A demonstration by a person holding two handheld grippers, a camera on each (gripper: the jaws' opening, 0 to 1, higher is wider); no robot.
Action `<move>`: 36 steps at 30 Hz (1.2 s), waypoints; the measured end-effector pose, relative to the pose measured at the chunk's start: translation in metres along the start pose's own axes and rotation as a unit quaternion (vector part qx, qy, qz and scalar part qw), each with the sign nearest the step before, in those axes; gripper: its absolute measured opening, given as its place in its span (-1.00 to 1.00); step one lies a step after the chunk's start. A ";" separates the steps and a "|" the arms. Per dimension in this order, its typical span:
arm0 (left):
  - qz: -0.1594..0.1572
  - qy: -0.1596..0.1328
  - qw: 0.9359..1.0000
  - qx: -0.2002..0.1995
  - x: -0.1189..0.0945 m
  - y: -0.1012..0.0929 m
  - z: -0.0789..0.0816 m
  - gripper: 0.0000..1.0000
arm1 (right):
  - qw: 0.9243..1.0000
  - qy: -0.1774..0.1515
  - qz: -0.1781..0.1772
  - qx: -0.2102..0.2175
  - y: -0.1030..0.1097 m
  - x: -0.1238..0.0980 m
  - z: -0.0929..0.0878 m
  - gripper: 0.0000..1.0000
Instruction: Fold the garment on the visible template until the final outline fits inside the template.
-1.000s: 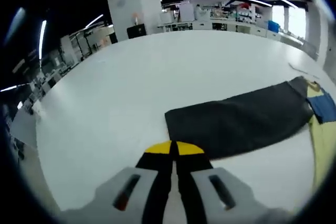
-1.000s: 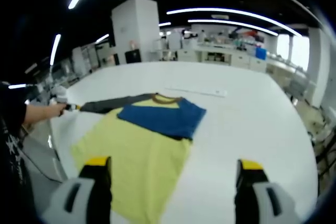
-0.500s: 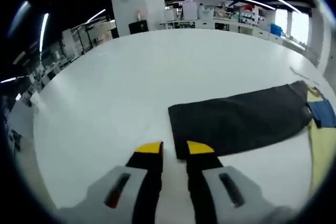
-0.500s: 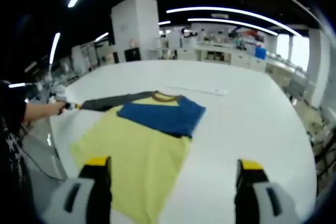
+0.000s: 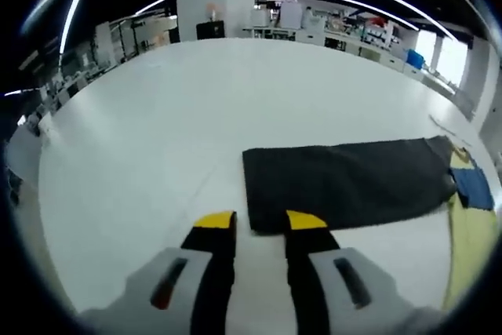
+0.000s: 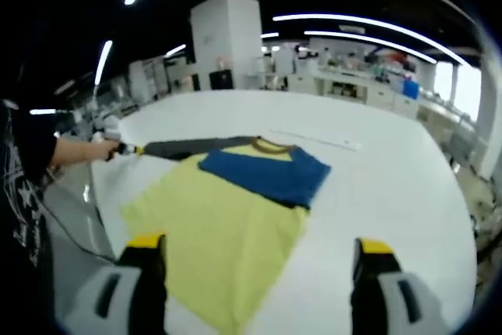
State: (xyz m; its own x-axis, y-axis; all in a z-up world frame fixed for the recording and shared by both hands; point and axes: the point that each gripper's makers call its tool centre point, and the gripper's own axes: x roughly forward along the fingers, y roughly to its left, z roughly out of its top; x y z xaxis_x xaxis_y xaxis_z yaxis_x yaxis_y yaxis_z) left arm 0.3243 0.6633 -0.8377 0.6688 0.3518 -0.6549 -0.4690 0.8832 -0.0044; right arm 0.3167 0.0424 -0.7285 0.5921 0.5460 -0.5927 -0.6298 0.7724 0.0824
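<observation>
Garment (image 6: 235,217) front hem cut off by right claw (image 6: 255,260).

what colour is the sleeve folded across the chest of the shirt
Blue: the folded blue sleeve lies over the yellow shirt body, clearest in the right gripper view.

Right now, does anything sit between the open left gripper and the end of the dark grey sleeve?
Nothing visible does. The left gripper is open just short of the dark grey sleeve cuff, with only bare white table between them.
</observation>
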 end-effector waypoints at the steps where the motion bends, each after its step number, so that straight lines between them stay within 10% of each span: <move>1: 0.001 0.001 1.000 -0.011 0.000 0.000 -0.001 -0.61 | 1.000 0.001 0.002 0.000 0.001 0.000 -0.001 1.00; 21: 0.002 0.005 0.999 -0.047 -0.004 -0.009 0.001 -0.97 | 1.000 0.003 0.018 -0.007 0.006 0.000 -0.010 1.00; 36: -0.038 -0.041 0.997 -0.044 -0.026 -0.044 0.041 -0.97 | 0.999 -0.001 0.038 -0.017 0.020 0.003 -0.009 1.00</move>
State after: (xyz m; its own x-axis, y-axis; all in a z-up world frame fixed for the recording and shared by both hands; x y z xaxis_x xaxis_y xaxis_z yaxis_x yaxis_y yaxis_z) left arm 0.3515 0.6282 -0.7893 0.7480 0.3121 -0.5857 -0.4611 0.8791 -0.1205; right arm 0.3014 0.0569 -0.7355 0.5440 0.6031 -0.5835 -0.6888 0.7181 0.1001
